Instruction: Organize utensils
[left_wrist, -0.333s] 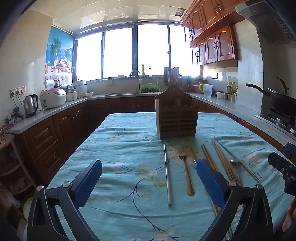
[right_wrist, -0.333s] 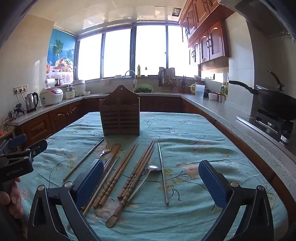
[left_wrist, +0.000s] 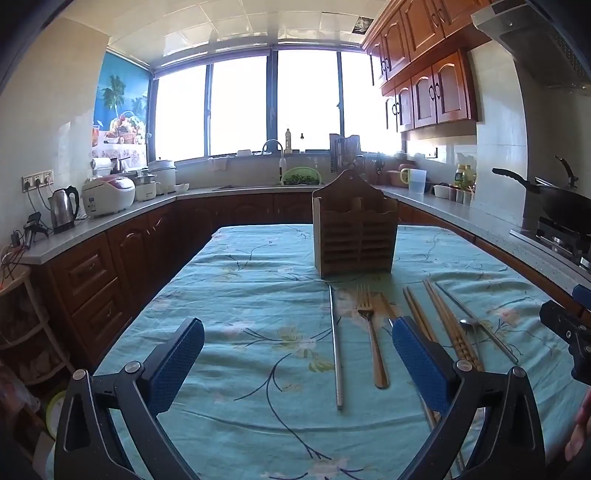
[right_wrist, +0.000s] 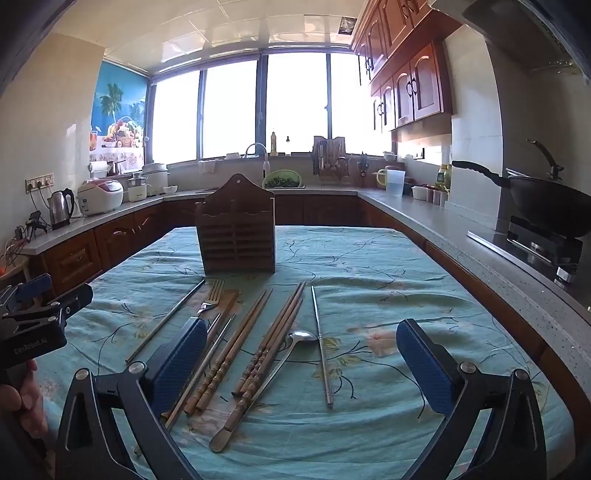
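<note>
Both the left gripper (left_wrist: 297, 363) and right gripper (right_wrist: 301, 363) are being held wide apart, empty. The utensils (right_wrist: 258, 339) are lying mid-table before the wooden holder (right_wrist: 236, 236). One piece should be singled out and pinched crosswise.

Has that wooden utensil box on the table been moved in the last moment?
No. In the right wrist view the wooden utensil holder stands in the same spot on the flowered tablecloth, just behind the fork, as before.
</note>
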